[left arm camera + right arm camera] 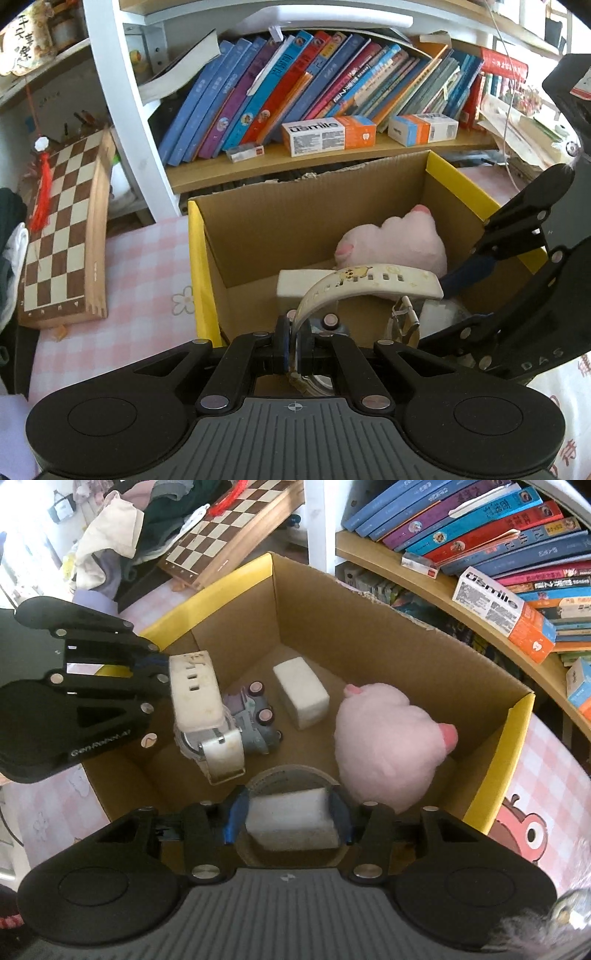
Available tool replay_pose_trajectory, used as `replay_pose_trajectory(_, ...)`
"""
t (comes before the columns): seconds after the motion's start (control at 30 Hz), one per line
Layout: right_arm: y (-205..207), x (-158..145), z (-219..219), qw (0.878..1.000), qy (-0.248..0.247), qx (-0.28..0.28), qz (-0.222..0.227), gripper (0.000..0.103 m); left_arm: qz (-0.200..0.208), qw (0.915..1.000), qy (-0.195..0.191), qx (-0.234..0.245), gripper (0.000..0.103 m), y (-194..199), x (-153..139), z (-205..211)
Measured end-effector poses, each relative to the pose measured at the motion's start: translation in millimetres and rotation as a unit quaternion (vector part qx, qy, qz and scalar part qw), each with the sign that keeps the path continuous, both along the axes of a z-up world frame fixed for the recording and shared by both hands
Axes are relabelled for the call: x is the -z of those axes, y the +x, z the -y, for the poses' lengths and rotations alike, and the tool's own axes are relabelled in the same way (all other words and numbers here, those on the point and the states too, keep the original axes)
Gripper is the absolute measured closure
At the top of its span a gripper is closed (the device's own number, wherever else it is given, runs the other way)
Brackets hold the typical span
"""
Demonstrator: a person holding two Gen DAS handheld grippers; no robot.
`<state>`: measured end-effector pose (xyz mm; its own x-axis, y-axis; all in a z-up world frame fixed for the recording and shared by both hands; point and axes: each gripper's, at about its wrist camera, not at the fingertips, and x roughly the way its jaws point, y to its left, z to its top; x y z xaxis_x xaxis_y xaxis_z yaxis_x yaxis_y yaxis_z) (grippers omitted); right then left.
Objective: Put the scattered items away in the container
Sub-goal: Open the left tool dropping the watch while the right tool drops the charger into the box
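While both claws hang above the open cardboard box (369, 635), the left claw (293, 354) pinches a white watch (207, 716) over the box's left side, strap running near to far, and the right claw (288, 821) clamps a white foam block (291, 821) above the tape roll (291, 775) at the near wall.

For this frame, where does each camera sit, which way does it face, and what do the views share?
Left wrist: rides the left gripper, facing the bookshelf over the box; its jaws pinch a watch, right gripper at right.
Right wrist: rides the right gripper, looking down into the box; its jaws clamp a white block, left gripper at left.
Shared: box, watch, pink plush.
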<state>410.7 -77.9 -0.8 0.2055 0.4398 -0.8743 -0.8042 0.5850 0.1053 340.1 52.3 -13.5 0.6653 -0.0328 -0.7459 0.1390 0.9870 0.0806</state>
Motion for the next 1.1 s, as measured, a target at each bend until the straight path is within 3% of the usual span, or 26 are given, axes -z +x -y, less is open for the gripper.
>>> replay_pose_trajectory(0.4,-7,-18,16,0.999,0.046,0.004,0.011,0.052,-0.028,0.9961,0.064,0.054,0.1,7,16,20)
replay_pose_trajectory(0.67,-5,-21,30,0.998,0.055,0.03,0.018,0.052,-0.047,0.9949,0.061,0.065,0.098,11,24,22)
replay_pose_trajectory(0.73,-5,-21,32,0.998,0.057,0.036,0.017,0.052,-0.046,0.9952,0.059,0.064,0.09,10,22,21)
replay_pose_trajectory(0.9,-9,-26,34,0.997,0.063,0.047,0.023,0.052,-0.028,0.9967,0.047,0.059,0.083,4,10,17)
replay_pose_trajectory(1.0,-13,-31,34,0.996,0.066,0.05,0.029,0.052,-0.005,0.9973,0.048,0.055,0.064,-4,-3,16)
replay_pose_trajectory(1.1,-19,-36,35,0.995,0.071,0.054,0.038,0.052,0.022,0.9974,0.044,0.053,0.055,-17,-18,14)
